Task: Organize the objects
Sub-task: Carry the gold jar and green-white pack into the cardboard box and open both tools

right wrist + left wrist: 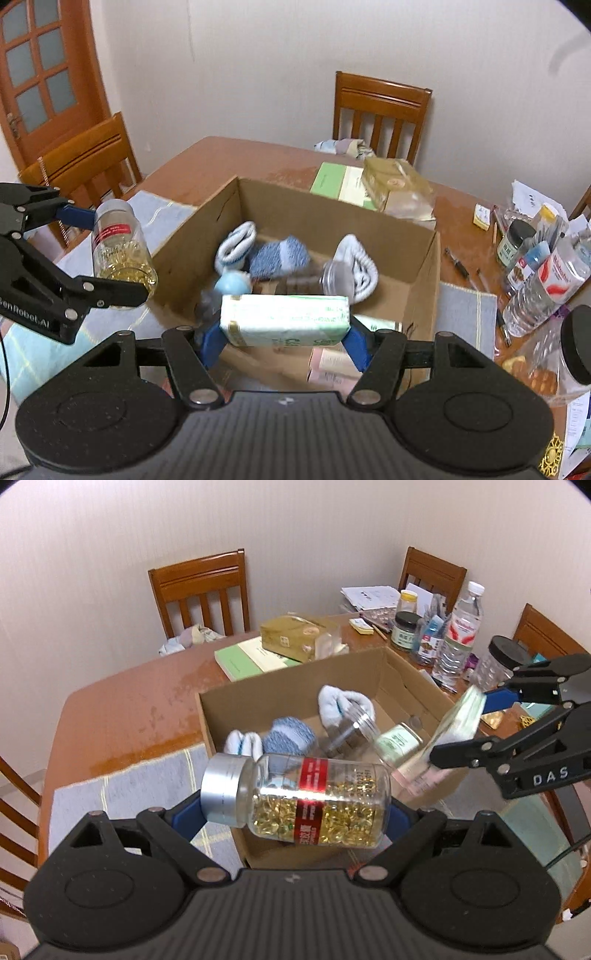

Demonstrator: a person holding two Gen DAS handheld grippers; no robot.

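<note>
Two handheld grippers hover above an open cardboard box (424, 295) at the centre of both views, on a wooden table (122, 701). The left gripper (295, 808), low in the left wrist view, is clamped on a clear capsule bottle (317, 801) lying sideways (silver cap to the left). The right gripper (286, 332), low centre in its own view, grasps a green-and-white packet (286, 319) between blue fingers (356, 347). Rolled socks (279, 256) lie inside the box.

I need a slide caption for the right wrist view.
Right claw holds a green packet above the cardboard box.
</note>
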